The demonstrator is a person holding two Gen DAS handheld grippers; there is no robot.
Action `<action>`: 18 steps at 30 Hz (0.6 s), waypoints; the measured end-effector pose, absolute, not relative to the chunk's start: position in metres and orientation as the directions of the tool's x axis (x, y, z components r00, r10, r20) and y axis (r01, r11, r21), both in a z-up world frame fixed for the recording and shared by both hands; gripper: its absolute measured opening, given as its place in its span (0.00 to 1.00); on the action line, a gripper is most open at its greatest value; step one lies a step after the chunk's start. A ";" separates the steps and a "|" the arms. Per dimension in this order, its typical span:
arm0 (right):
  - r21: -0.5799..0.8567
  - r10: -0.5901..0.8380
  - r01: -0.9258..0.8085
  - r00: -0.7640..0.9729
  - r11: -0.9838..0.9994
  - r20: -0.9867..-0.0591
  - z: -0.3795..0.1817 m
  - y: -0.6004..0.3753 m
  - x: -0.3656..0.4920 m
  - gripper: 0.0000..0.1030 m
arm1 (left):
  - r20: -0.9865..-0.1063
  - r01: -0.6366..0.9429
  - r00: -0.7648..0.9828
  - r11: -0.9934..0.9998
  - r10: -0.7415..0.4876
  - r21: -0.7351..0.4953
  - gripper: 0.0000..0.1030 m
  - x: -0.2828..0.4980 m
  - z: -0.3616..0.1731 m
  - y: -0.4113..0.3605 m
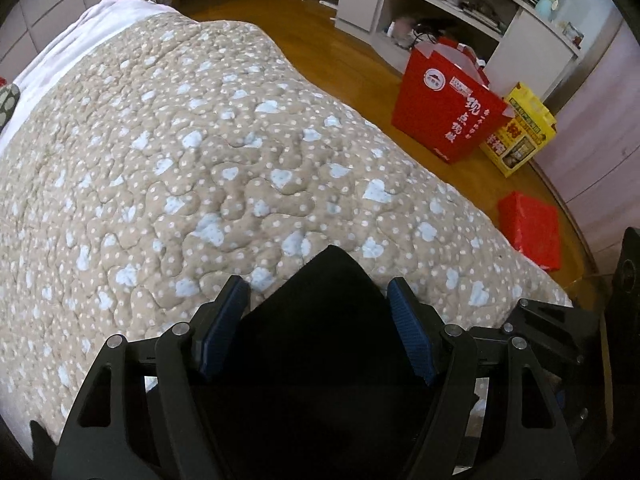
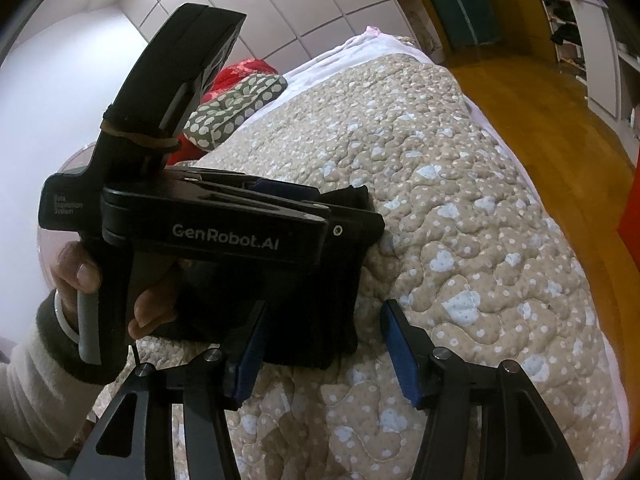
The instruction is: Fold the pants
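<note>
The pants [image 2: 320,312] lie in a small dark bundle on the bed [image 2: 460,240], soft and floppy, so grab a thick folded edge. The left gripper [image 1: 318,286] and right gripper [image 2: 322,308] both stand apart, squeezing nothing.

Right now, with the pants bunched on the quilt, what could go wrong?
1. The left gripper stands wide around the black pants, pads apparently not pressing; lifting now could leave the cloth behind.
2. The right gripper is open with only the folded edge of the pants near its left pad, so closing may pinch the quilt too.
3. The two grippers sit close together over the bundle and could collide.
</note>
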State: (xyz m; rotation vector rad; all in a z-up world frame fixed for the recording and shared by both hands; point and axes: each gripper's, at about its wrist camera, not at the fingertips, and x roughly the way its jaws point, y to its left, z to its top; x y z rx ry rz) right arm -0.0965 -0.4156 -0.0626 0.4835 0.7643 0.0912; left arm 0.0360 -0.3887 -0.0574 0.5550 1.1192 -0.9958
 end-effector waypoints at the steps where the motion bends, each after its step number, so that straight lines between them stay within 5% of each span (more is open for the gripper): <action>1: 0.451 0.247 0.099 0.724 0.887 -0.644 -0.063 -0.416 -0.098 0.53 | -0.922 0.873 0.096 0.477 -0.375 -0.103 0.70 0.036 -0.059 -0.389; 5: 0.437 0.240 0.097 0.720 0.894 -0.652 -0.061 -0.412 -0.097 0.53 | -0.923 0.883 0.119 0.464 -0.365 -0.069 0.68 0.033 -0.062 -0.393; 9: 0.458 0.253 0.098 0.722 0.884 -0.643 -0.064 -0.412 -0.090 0.25 | -0.915 0.893 0.127 0.446 -0.382 -0.062 0.47 0.029 -0.061 -0.396; 12: 0.481 0.270 0.097 0.724 0.871 -0.635 -0.065 -0.413 -0.086 0.17 | -0.903 0.885 0.128 0.458 -0.410 -0.082 0.33 0.029 -0.059 -0.392; 13: 0.486 0.275 0.093 0.725 0.869 -0.631 -0.064 -0.412 -0.085 0.17 | -0.897 0.879 0.110 0.464 -0.429 -0.114 0.26 0.031 -0.056 -0.388; 18: 0.505 0.294 0.055 0.756 0.861 -0.585 -0.041 -0.405 -0.088 0.14 | -0.859 0.863 0.112 0.478 -0.499 -0.165 0.21 0.031 -0.026 -0.368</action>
